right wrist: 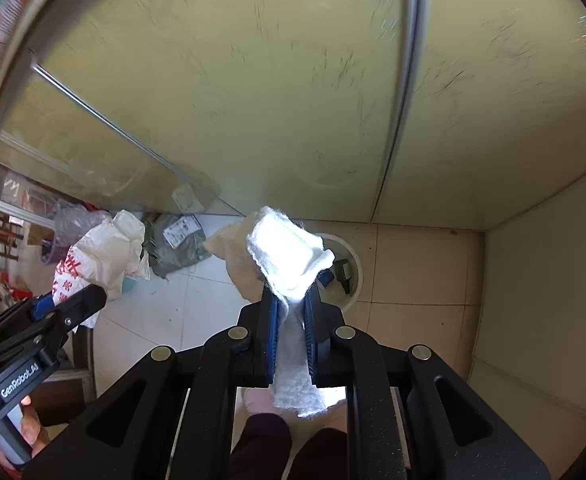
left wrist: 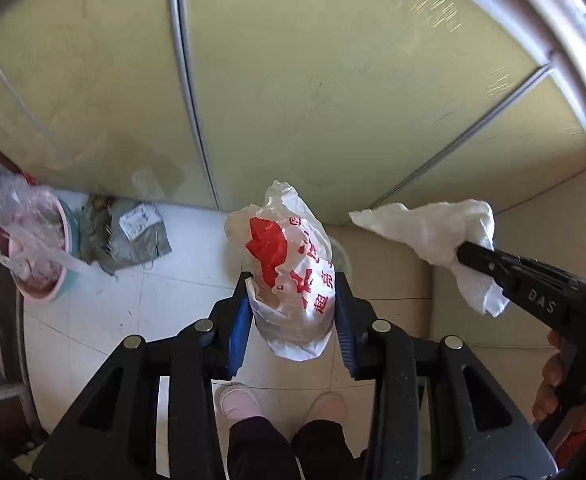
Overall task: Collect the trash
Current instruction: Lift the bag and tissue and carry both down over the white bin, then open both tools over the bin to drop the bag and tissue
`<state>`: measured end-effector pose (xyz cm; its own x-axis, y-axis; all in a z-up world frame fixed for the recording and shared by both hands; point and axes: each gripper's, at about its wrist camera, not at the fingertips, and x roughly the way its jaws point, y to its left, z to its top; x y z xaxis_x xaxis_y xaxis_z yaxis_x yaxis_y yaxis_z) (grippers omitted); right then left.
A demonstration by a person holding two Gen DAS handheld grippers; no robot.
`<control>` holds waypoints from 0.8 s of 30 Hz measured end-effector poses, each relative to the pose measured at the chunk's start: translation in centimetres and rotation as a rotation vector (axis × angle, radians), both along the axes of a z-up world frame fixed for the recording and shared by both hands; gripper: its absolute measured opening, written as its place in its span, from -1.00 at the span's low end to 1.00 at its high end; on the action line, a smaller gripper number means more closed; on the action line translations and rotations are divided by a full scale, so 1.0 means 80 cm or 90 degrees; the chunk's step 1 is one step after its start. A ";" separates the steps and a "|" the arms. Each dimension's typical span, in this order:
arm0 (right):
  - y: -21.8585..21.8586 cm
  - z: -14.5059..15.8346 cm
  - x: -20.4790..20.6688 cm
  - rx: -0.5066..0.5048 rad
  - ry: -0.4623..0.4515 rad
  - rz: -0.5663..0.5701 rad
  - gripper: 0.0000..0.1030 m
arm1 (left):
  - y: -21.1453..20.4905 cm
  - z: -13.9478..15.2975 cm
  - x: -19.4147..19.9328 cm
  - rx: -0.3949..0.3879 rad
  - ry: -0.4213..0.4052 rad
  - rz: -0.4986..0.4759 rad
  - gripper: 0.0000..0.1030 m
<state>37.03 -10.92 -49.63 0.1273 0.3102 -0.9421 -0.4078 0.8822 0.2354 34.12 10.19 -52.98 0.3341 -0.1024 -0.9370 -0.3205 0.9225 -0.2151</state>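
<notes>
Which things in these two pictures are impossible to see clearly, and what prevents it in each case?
- Contents of the white bin: right wrist view, mostly covered by the paper towel in the right gripper; left wrist view, hidden behind the plastic bag in the left gripper.
- What the plastic bag holds: opaque in both views.
- Label on the grey parcel bag: too small.
- Pink basin: blurred, covered by clear plastic.

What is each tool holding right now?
Left tool: closed on the white plastic shopping bag with red print.
Right tool: closed on the crumpled white paper towel.
</notes>
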 end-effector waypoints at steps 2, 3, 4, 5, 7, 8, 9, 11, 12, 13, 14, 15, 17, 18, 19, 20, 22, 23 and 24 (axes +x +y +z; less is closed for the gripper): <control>0.009 -0.032 0.004 -0.008 0.001 0.012 -0.77 | 0.003 -0.034 0.005 -0.007 0.009 0.006 -0.28; 0.013 -0.048 0.006 -0.013 0.003 0.016 -0.76 | 0.003 -0.050 0.007 -0.012 0.014 0.008 -0.28; 0.017 -0.065 0.007 -0.014 0.007 0.022 -0.73 | 0.004 -0.065 0.011 -0.015 0.017 0.008 -0.28; 0.021 -0.079 0.009 -0.016 0.012 0.026 -0.72 | 0.003 -0.079 0.014 -0.017 0.018 0.008 -0.28; 0.025 -0.108 0.012 -0.012 0.023 0.029 -0.72 | 0.000 -0.106 0.019 -0.018 0.020 0.004 -0.28; 0.027 -0.120 0.014 -0.010 0.029 0.031 -0.72 | -0.001 -0.118 0.021 -0.018 0.021 0.002 -0.28; 0.029 -0.131 0.014 -0.009 0.035 0.034 -0.72 | -0.001 -0.130 0.024 -0.020 0.022 0.000 -0.28; 0.031 -0.148 0.018 -0.004 0.048 0.039 -0.59 | -0.002 -0.152 0.029 -0.022 0.026 -0.004 -0.27; 0.031 -0.153 0.018 -0.001 0.049 0.040 -0.56 | -0.003 -0.162 0.032 -0.024 0.030 -0.006 -0.27; 0.028 -0.156 0.018 -0.001 0.044 0.038 -0.51 | -0.003 -0.172 0.034 -0.028 0.034 -0.008 -0.27; 0.023 -0.159 0.022 -0.006 0.039 0.036 -0.38 | -0.004 -0.180 0.037 -0.034 0.038 -0.010 -0.26; 0.021 -0.158 0.021 -0.009 0.033 0.033 -0.31 | -0.005 -0.188 0.040 -0.041 0.042 -0.012 -0.26; 0.013 -0.153 0.021 -0.006 0.021 0.023 -0.18 | -0.005 -0.200 0.047 -0.057 0.047 -0.013 -0.25; 0.010 -0.152 0.021 -0.004 0.020 0.017 -0.17 | -0.006 -0.205 0.050 -0.064 0.047 -0.015 -0.25; 0.005 -0.150 0.022 -0.002 0.019 0.009 -0.16 | -0.010 -0.209 0.053 -0.067 0.047 -0.019 -0.24; 0.002 -0.149 0.024 0.000 0.017 0.001 -0.16 | -0.014 -0.212 0.057 -0.069 0.046 -0.025 -0.22; -0.005 -0.149 0.029 -0.001 0.012 -0.011 -0.16 | -0.022 -0.218 0.062 -0.075 0.043 -0.038 -0.18; -0.008 -0.145 0.030 -0.003 0.007 -0.013 -0.16 | -0.027 -0.219 0.065 -0.080 0.041 -0.045 -0.12; -0.009 -0.143 0.032 -0.006 0.003 -0.015 -0.16 | -0.031 -0.218 0.067 -0.080 0.041 -0.051 -0.06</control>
<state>39.62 -11.65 -61.05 0.1299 0.2987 -0.9455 -0.3855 0.8937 0.2294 39.48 7.71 -70.45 0.2601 -0.2442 -0.9342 -0.2637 0.9127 -0.3120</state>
